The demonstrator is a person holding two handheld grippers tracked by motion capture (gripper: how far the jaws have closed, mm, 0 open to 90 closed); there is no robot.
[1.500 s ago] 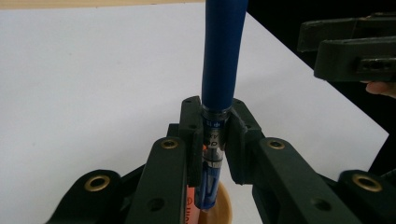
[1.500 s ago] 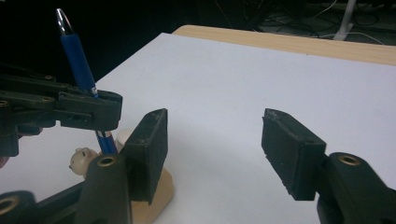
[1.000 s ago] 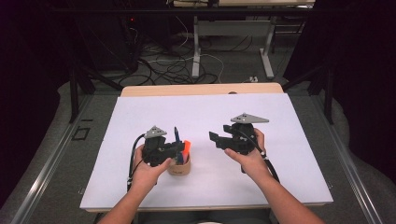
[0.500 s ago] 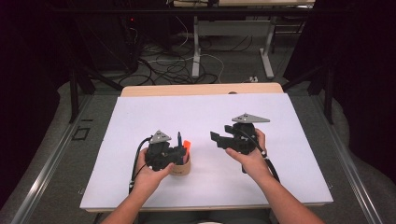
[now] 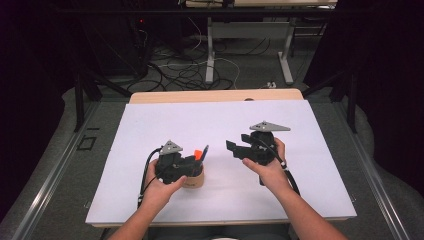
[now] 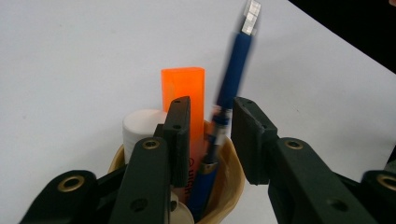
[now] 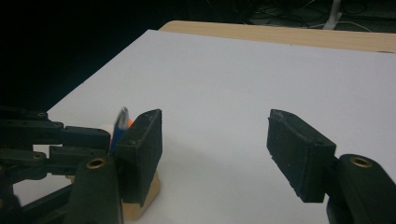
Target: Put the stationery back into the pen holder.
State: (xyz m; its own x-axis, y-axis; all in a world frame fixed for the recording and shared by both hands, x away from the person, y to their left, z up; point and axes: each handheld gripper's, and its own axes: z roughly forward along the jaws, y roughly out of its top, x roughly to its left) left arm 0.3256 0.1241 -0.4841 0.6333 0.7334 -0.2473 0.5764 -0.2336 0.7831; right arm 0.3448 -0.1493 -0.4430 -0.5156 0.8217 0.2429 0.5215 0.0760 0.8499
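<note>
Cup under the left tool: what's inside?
The cup holds an orange marker, a blue pen and a white cylinder. Their lower ends and the cup's bottom are hidden by its wall and the left tool.

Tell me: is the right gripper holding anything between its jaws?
No. The right gripper stands open over bare white table, with nothing between its jaws.

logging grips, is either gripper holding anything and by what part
Nothing is held. The left gripper has just been opening its jaws; the blue pen stands loose between them in the cup. The right gripper is open, empty.
</note>
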